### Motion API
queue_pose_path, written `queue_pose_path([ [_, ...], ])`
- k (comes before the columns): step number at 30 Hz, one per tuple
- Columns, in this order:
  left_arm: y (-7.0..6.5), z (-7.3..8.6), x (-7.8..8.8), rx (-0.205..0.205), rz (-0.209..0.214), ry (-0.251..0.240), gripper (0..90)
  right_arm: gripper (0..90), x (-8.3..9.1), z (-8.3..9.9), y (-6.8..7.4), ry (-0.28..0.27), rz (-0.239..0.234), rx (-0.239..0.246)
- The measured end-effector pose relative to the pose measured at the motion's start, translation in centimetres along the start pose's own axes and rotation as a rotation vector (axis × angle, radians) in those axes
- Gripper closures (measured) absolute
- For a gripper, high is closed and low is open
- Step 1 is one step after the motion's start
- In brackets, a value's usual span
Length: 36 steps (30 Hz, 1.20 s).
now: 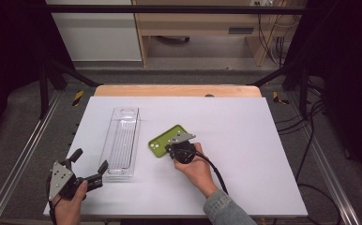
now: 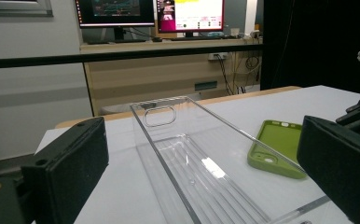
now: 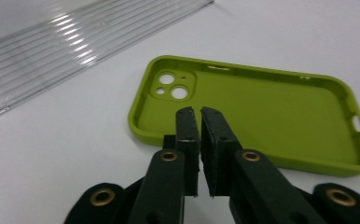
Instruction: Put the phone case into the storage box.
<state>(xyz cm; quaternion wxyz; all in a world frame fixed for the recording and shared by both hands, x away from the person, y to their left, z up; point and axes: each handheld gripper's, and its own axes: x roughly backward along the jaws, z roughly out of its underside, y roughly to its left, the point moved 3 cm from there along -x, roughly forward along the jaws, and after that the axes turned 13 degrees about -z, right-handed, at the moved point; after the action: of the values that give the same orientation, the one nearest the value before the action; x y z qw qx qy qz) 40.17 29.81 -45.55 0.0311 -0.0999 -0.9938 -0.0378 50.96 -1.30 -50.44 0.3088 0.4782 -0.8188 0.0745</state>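
High view: clear tray (image 1: 121,143) lies just left of green case (image 1: 164,139).

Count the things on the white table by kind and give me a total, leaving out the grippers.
Green phone case: 1
Clear plastic bin: 1
Total: 2

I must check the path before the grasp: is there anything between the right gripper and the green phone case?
Nothing visible. The right gripper hangs just over the near rim of the case, jaws almost together with nothing between them. The clear tray lies apart, on the case's left in the high view.
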Motion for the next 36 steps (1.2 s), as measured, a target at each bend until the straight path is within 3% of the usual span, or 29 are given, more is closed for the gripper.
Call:
queue_pose_path([
  [6, 0.0, 0.0, 0.0, -0.001, 0.0, 0.001, 1.5, 68.7, 1.5, -0.2, -1.3, 0.015, 0.03, -0.028],
  [7, 0.0, 0.0, 0.0, 0.0, 0.0, 0.002, 1.5, 59.5, 2.2, -0.3, -1.9, 0.016, 0.036, -0.048],
  [8, 0.0, 0.0, 0.0, 0.0, 0.0, 0.002, 1.5, 55.6, 2.4, -0.4, -2.1, 0.035, 0.045, -0.049],
  [11, 0.0, 0.0, -0.1, -0.003, 0.001, 0.003, 1.5, 49.4, 2.7, -0.5, -2.5, 0.063, 0.059, -0.043],
  [14, -0.1, 0.0, -0.1, -0.002, 0.002, 0.003, 1.5, 46.2, 3.5, -0.9, -3.3, 0.022, 0.084, -0.057],
  [15, -0.1, 0.0, -0.1, -0.002, 0.002, 0.003, 1.5, 41.7, 3.8, -1.1, -3.9, 0.043, 0.096, -0.062],
  [17, -0.1, 0.0, 0.0, -0.002, 0.001, 0.003, 1.5, 39.6, 3.9, -1.2, -4.1, 0.043, 0.105, -0.064],
  [19, 0.0, 0.0, 0.0, -0.002, 0.0, 0.002, 1.5, 33.6, 4.2, -1.6, -5.2, 0.03, 0.123, -0.078],
  [28, 0.0, 0.0, 0.0, -0.002, 0.0, 0.003, 1.5, 26.9, 4.6, -2.5, -7.9, 0.038, 0.166, -0.117],
  [36, -0.2, 0.1, -0.1, -0.002, 0.005, 0.003, 1.5, 35.6, 3.8, -1.8, -9.2, 0.051, 0.178, -0.167],
])
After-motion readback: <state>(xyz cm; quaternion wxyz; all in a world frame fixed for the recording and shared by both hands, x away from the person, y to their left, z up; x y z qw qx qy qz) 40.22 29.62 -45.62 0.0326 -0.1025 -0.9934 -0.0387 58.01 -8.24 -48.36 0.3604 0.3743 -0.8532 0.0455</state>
